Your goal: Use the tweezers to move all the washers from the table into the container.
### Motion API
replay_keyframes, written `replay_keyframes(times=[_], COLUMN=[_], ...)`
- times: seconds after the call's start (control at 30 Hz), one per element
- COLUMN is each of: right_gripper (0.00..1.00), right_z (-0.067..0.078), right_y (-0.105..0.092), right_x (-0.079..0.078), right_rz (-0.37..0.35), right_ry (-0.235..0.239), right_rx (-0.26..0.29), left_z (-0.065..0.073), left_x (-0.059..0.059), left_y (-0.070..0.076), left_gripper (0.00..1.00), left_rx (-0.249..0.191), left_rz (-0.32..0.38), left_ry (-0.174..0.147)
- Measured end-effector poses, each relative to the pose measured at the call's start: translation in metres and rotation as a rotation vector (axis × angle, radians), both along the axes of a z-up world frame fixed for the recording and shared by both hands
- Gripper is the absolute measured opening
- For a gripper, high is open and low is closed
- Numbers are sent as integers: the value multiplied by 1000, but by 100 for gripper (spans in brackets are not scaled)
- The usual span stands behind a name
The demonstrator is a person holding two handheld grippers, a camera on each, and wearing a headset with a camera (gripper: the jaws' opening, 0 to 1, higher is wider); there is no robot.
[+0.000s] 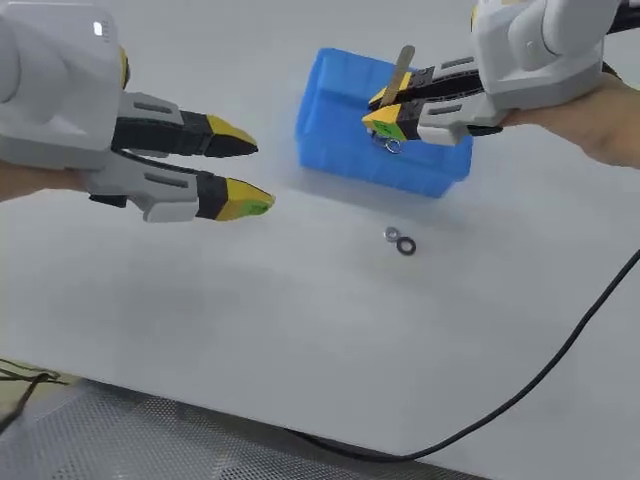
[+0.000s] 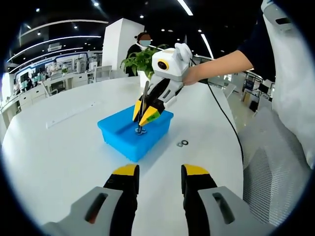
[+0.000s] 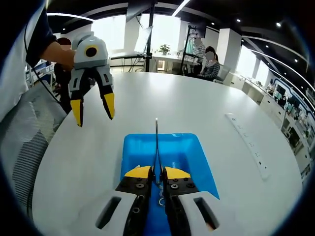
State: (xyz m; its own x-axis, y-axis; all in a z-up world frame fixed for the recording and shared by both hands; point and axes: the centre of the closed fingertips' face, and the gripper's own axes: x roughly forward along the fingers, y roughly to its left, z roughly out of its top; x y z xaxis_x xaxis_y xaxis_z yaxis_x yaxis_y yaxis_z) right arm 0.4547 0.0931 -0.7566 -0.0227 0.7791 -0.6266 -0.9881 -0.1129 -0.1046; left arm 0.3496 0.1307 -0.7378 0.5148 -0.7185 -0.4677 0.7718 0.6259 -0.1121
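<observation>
table [image 1: 200, 330] white | blue container [image 1: 335, 150] set on it | two washers [image 1: 400, 241] laid side by side nearby | black cable [image 1: 545, 365] trailed across

Cropped by the left edge of the head view: rear body of the left gripper [image 1: 262, 176]. Cropped at top and right: housing of the right gripper [image 1: 375, 112]. Masked by its clamped jaws: middle of the tweezers [image 1: 402, 62] and part of the container [image 1: 335, 140] rim. Too small to resolve: hold of the tweezer tips on the washer [image 1: 392, 146]. Cut by the right edge: cable [image 1: 540, 375]
</observation>
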Motion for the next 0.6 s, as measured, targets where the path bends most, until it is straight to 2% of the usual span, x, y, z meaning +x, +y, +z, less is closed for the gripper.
replay_keyframes(times=[0.1, 0.2, 0.6], right_gripper=[10, 10, 10], right_z=[-3, -7, -12], right_y=[2, 2, 2], right_x=[1, 1, 2], right_rz=[5, 18, 14], right_ry=[-3, -19, -9], right_rx=[-4, -16, -33], left_z=[-3, -3, -6], left_x=[-2, -2, -2], left_y=[0, -1, 4], left_gripper=[38, 39, 39], left_rx=[20, 17, 27], left_rz=[-10, -14, -13], left_ry=[4, 4, 10])
